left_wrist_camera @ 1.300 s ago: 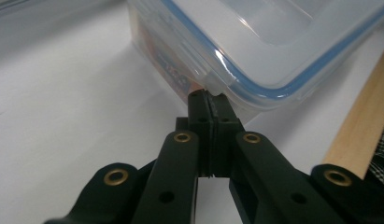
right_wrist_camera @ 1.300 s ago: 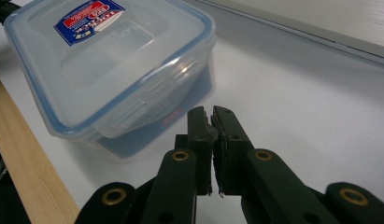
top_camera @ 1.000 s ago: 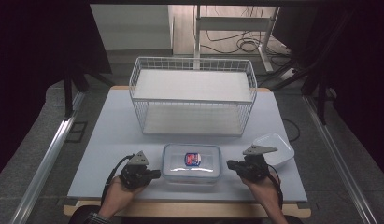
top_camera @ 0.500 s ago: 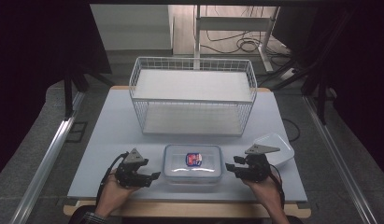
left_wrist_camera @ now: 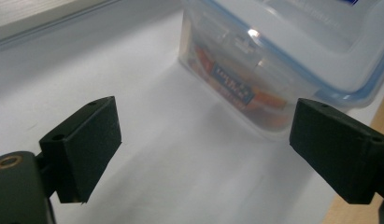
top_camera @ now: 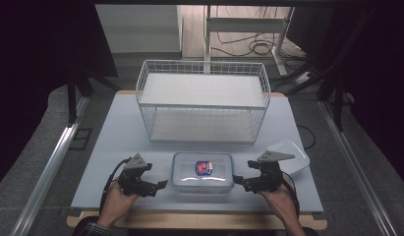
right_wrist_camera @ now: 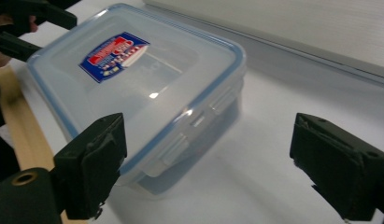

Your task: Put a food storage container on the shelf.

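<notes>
The left gripper [top_camera: 160, 185] sits near the front edge of the pale grey tabletop [top_camera: 116, 132], its black jaws spread wide with nothing between them; they have just been opening. Just off its tips lies the clear rectangular plastic food box with a blue-rimmed snap lid and red-and-blue label [top_camera: 203, 170], resting flat at the middle of the front edge. The right gripper [top_camera: 237, 182] mirrors it at the box's other short side, jaws likewise released and just opened, empty. Flanking both ends this way likely follows letting go of the box or its side latches. Toward the front right corner lies a second clear container [top_camera: 293, 155]; the white wire basket [top_camera: 203, 101] stands along the back edge.
</notes>
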